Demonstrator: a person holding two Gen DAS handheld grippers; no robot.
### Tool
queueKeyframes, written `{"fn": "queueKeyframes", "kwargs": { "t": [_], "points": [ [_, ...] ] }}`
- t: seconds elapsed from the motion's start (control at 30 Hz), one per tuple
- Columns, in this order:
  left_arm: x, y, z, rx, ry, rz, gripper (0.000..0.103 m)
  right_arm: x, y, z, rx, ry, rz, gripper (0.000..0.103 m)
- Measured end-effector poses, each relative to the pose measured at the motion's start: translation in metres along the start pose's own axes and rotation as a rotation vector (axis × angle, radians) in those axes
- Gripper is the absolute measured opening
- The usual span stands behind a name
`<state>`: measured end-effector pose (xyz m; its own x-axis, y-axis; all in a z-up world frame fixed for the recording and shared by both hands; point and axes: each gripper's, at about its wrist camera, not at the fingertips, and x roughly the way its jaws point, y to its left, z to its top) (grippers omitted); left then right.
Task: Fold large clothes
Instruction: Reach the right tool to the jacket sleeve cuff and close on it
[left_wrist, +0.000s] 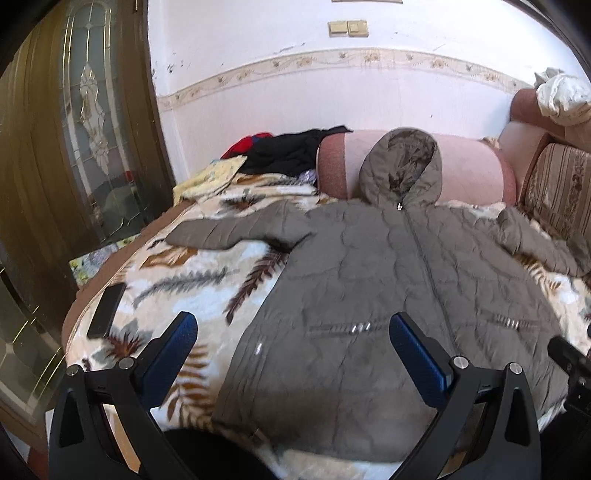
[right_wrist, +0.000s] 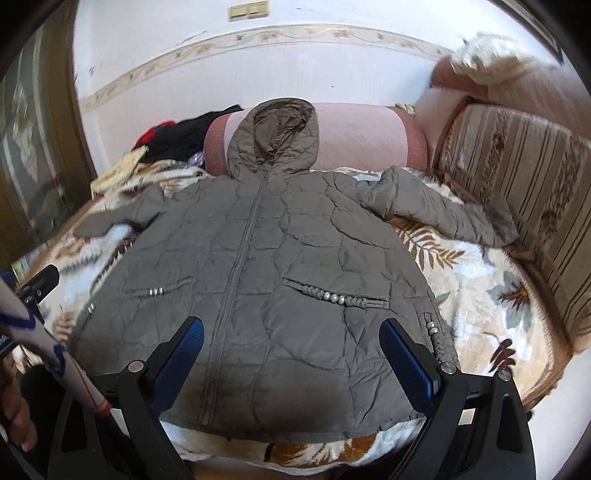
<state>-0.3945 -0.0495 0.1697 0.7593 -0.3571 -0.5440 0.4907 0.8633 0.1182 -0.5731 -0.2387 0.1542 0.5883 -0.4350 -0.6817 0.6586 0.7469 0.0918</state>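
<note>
Olive-grey quilted jacket (right_wrist: 280, 266) with silver-beaded pocket trims, lying on a white blanket (left_wrist: 184, 280) printed with brown, rust and grey-blue fern leaves. Pink bolster (right_wrist: 354, 133) with darker rose ends; beige cushion (right_wrist: 517, 177) striped brown with floral motifs. Black garment (left_wrist: 291, 147) over a red one (left_wrist: 243, 142). Black phone (left_wrist: 107, 308). Gripper pads (left_wrist: 417, 354) blue on black frames.

Jacket (right_wrist: 280, 236): quilted matt cloth, metal snaps. Blanket (left_wrist: 207, 280): fuzzy plush. Tool (left_wrist: 291, 332) pads (left_wrist: 184, 332): textured blue rubber, matt black plastic arms. Door (left_wrist: 40, 147): glossy wood.
</note>
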Motion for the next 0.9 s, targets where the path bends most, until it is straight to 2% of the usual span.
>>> {"fn": "queueKeyframes", "kwargs": {
  "t": [0.2, 0.33, 0.43, 0.5, 0.57, 0.6, 0.67, 0.77, 0.9],
  "points": [
    [0.024, -0.027, 0.048, -0.013, -0.065, -0.047, 0.103, 0.011, -0.053, 0.022, 0.132, -0.014, -0.022, 0.098],
    [0.068, -0.065, 0.069, 0.029, -0.047, -0.081, 0.103, 0.021, -0.099, 0.039, 0.222, -0.031, -0.075, 0.095],
    [0.107, -0.091, 0.07, 0.048, -0.025, -0.083, 0.103, 0.029, -0.135, 0.048, 0.276, -0.039, -0.145, 0.095],
    [0.127, -0.097, 0.061, 0.033, -0.044, -0.063, 0.103, 0.038, -0.161, 0.054, 0.311, -0.048, -0.19, 0.089],
    [0.146, -0.104, 0.051, 0.08, -0.042, -0.01, 0.103, 0.052, -0.189, 0.061, 0.344, -0.047, -0.238, 0.082],
    [0.154, -0.107, 0.051, 0.094, -0.019, -0.009, 0.103, 0.059, -0.203, 0.065, 0.365, -0.048, -0.255, 0.076],
    [0.167, -0.103, 0.055, 0.073, 0.035, -0.063, 0.103, 0.076, -0.241, 0.075, 0.437, -0.041, -0.283, 0.07],
    [0.174, -0.096, 0.056, 0.065, 0.028, -0.051, 0.103, 0.097, -0.295, 0.088, 0.558, -0.046, -0.348, 0.057],
    [0.185, -0.092, 0.056, 0.055, 0.054, -0.053, 0.103, 0.123, -0.355, 0.1, 0.66, -0.057, -0.428, 0.052]
  ]
}}
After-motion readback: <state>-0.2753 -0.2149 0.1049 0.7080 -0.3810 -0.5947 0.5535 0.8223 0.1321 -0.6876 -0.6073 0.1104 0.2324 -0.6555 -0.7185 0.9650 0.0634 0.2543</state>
